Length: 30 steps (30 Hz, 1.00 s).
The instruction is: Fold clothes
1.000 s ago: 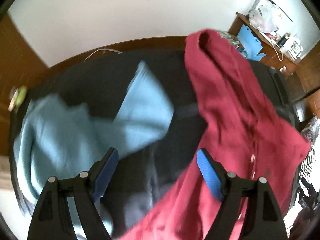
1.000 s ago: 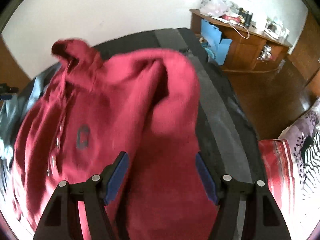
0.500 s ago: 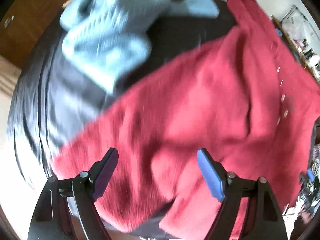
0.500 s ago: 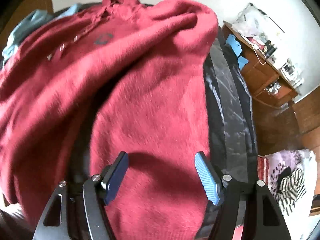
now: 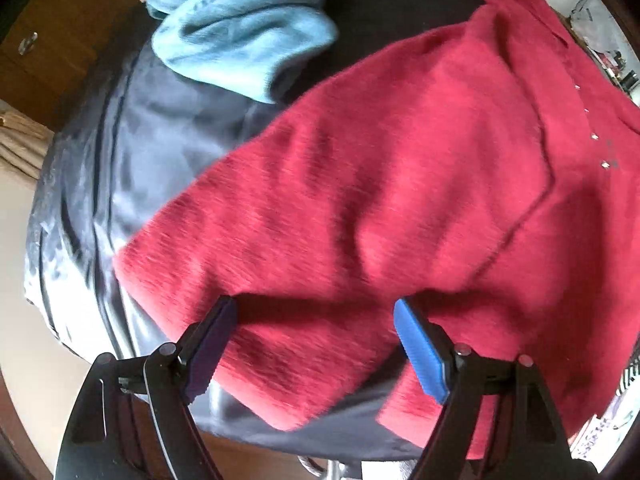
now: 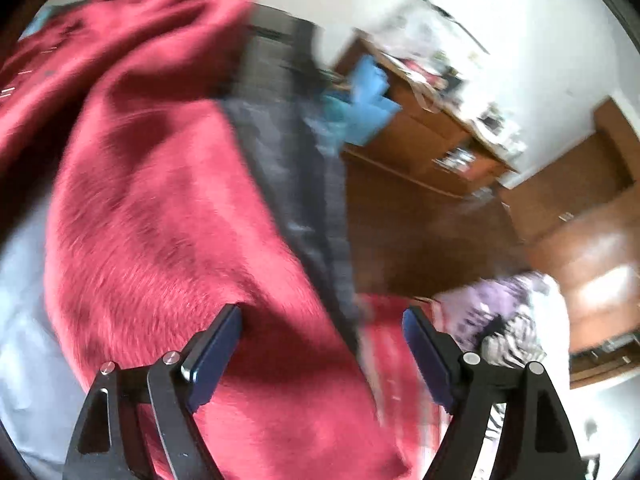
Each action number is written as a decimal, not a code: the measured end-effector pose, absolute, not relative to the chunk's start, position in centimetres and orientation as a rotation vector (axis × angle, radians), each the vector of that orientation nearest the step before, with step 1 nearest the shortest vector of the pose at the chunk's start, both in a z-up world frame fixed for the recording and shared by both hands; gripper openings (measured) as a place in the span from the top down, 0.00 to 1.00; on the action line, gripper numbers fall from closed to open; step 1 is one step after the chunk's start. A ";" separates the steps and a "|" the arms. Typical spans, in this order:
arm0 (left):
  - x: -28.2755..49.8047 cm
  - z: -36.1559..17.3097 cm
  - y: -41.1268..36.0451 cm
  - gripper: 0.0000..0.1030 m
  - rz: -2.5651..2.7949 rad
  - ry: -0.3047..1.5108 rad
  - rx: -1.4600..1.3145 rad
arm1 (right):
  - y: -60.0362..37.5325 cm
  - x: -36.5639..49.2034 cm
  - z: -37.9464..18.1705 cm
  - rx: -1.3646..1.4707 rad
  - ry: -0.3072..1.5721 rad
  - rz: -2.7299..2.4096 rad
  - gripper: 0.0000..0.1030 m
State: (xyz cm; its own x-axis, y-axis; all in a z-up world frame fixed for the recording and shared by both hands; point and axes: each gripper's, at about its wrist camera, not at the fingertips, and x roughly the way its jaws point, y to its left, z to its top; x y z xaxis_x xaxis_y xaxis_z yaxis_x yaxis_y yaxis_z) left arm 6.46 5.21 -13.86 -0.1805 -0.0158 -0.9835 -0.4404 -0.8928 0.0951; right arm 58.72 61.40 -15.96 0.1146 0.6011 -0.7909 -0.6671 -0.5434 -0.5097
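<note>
Red sweater [image 5: 400, 160], light-blue sweater [image 5: 240, 36]

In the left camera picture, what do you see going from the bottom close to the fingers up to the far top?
Left gripper → red sweater → dark grey cover → light blue sweater.

Left wrist view: I look steeply down, close over the red sweater [image 5: 380, 168] on the dark bed cover [image 5: 132, 152], a light blue garment [image 5: 240, 28] at the far edge.
Right wrist view: I face along the bed's right side, close above the sweater [image 6: 152, 208], the wooden desk [image 6: 432, 136] beyond.
Shared: the red sweater and dark cover.
</note>
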 end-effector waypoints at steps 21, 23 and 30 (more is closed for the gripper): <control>0.3 -14.4 13.7 0.12 2.197 0.810 -1.477 | 47.7 44.0 -8.4 -1.287 0.199 2.080 0.20; -1.5 -14.4 14.0 0.12 2.269 0.852 -1.455 | 44.2 41.8 -8.6 -1.333 0.176 2.194 0.20; -7.8 -14.7 13.1 0.11 2.466 0.830 -1.490 | 39.2 41.6 -11.6 -1.503 0.164 2.268 0.20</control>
